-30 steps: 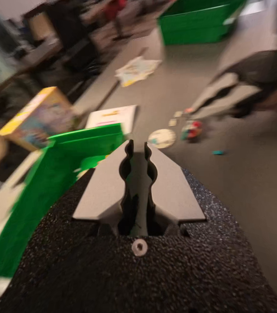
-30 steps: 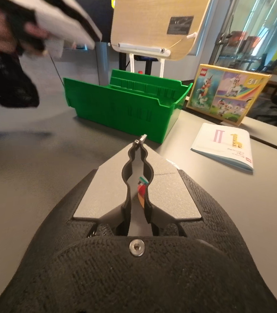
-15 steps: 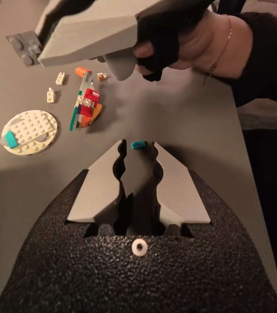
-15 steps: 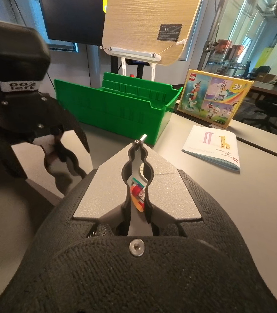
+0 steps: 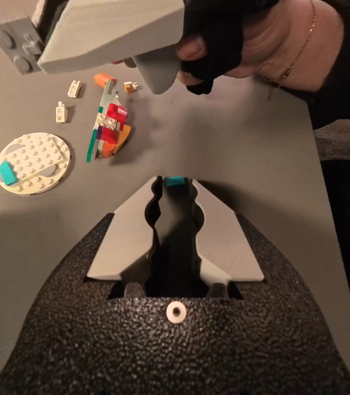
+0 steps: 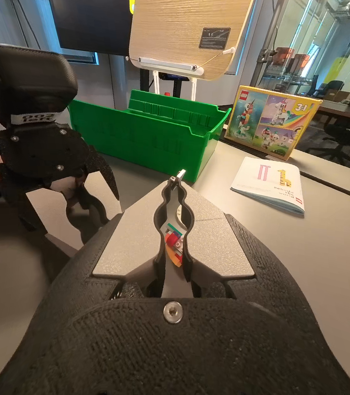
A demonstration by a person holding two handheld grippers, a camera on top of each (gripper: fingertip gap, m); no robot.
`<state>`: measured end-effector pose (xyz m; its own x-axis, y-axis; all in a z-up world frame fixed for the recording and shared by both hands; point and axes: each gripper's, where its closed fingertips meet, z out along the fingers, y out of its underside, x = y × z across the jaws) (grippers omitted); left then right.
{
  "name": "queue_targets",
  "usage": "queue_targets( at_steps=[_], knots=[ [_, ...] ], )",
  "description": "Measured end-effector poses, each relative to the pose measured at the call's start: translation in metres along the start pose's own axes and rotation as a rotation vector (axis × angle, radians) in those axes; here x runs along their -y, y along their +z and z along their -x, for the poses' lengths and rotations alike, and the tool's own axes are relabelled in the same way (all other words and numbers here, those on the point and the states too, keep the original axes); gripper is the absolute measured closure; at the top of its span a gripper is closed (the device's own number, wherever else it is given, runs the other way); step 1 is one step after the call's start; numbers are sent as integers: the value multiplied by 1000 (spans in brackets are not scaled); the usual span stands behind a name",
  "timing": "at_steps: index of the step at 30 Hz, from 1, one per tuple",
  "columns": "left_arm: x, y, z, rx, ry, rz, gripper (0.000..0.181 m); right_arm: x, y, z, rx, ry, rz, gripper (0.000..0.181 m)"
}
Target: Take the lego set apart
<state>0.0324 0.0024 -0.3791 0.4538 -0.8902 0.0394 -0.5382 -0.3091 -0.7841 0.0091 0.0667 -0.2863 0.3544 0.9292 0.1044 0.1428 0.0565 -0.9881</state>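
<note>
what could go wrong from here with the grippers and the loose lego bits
1. The right gripper pinches the grey plate only by its edge at the fingertips, above the table; it may slip and drop.
2. The left gripper is open over the small teal piece, which looks easy to nudge away.
3. The tiny white pieces lie loose close to the part-built model and might scatter.

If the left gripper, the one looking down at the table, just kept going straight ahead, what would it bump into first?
Most likely the small teal brick lying on the grey table, just ahead of the left gripper and between its open jaws. Depth is hard to judge, so the tips might meet the table beside it.
</note>
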Motion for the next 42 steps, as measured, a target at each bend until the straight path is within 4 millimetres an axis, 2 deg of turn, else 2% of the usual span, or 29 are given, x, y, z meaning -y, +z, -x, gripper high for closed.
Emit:
queue_targets(
  at_steps=[2, 8, 10, 12, 13, 15, 17, 19, 21, 22, 24, 25, 29, 34, 37, 40, 42],
  knots=[
    [0, 0, 0, -3, -6, 0, 165, 0, 0, 0, 0, -2, 3, 177],
    [0, -4, 3, 52, 31, -15, 165, 0, 0, -3, -13, 2, 0, 177],
    [6, -12, 6, 103, 69, -76, 165, 0, -1, -5, -17, 5, -3, 177],
    [20, -29, 16, 199, 112, -195, 166, 1, -2, -6, -22, 8, -6, 177],
    [30, -44, 26, 278, 145, -270, 166, 1, -2, -7, -23, 9, -9, 177],
    [55, -86, 42, 445, 223, -441, 166, 3, -3, -7, -25, 10, -16, 177],
    [73, -141, 59, 644, 289, -595, 166, 5, -4, -7, -26, 9, -24, 177],
    [78, -200, 76, 865, 345, -692, 166, 6, -5, -8, -28, 10, -30, 177],
    [69, -253, 93, 1051, 343, -727, 166, 8, -6, -8, -27, 14, -38, 177],
    [60, -273, 103, 1111, 312, -721, 166, 8, -6, -8, -26, 17, -41, 177],
    [34, -300, 126, 1180, 212, -672, 166, 9, -6, -7, -21, 18, -43, 177],
    [20, -307, 137, 1183, 152, -639, 166, 9, -6, -6, -19, 15, -43, 177],
    [-34, -307, 175, 1104, -41, -449, 166, 10, -6, -3, -12, 7, -46, 177],
    [-82, -298, 200, 1022, -146, -224, 166, 14, -8, -4, -14, 15, -63, 177],
    [-102, -291, 210, 938, -225, -190, 166, 16, -9, -4, -13, 16, -70, 177],
    [-116, -275, 216, 809, -312, -183, 166, 15, -9, -2, -8, 9, -66, 177],
    [-116, -277, 220, 792, -326, -191, 166, 15, -8, -1, -5, 5, -64, 177]
  ],
)
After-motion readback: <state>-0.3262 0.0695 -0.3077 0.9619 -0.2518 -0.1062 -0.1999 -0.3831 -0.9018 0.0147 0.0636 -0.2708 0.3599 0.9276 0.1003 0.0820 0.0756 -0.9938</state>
